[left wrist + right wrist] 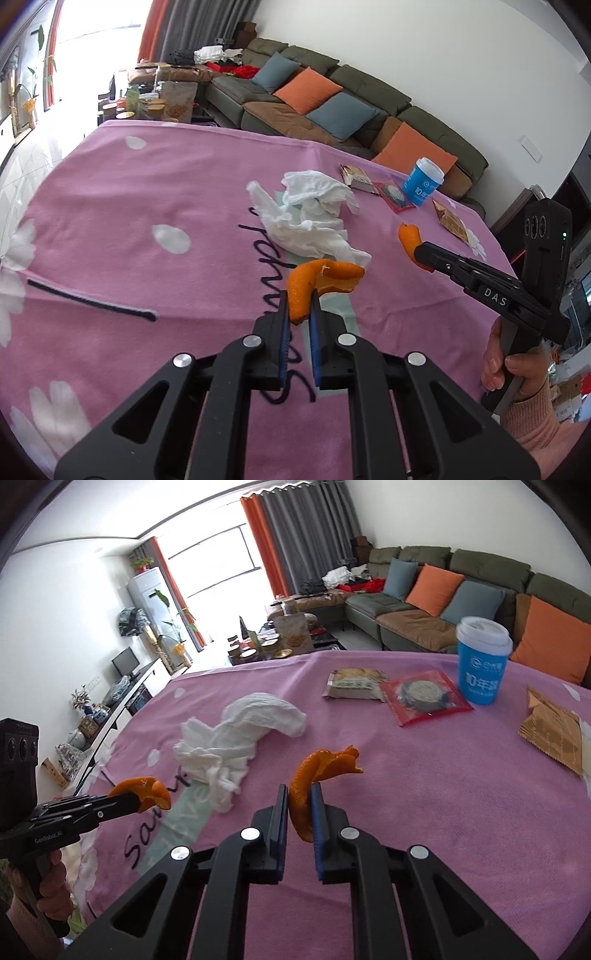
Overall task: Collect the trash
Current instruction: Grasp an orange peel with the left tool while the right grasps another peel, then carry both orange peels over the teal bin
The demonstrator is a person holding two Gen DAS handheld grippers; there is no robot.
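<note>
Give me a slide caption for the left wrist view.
Left tongs pinch orange peel above the pink tablecloth, crumpled tissues beyond.

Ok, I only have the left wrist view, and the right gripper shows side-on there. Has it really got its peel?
Observer: Yes. The right gripper is shut on the peel, which is pinched between both blue pads.
Operator: Good. The red wrapper is tiny in my view. Is it empty?
Observer: No. The red wrapper has a dark round biscuit inside.
</note>
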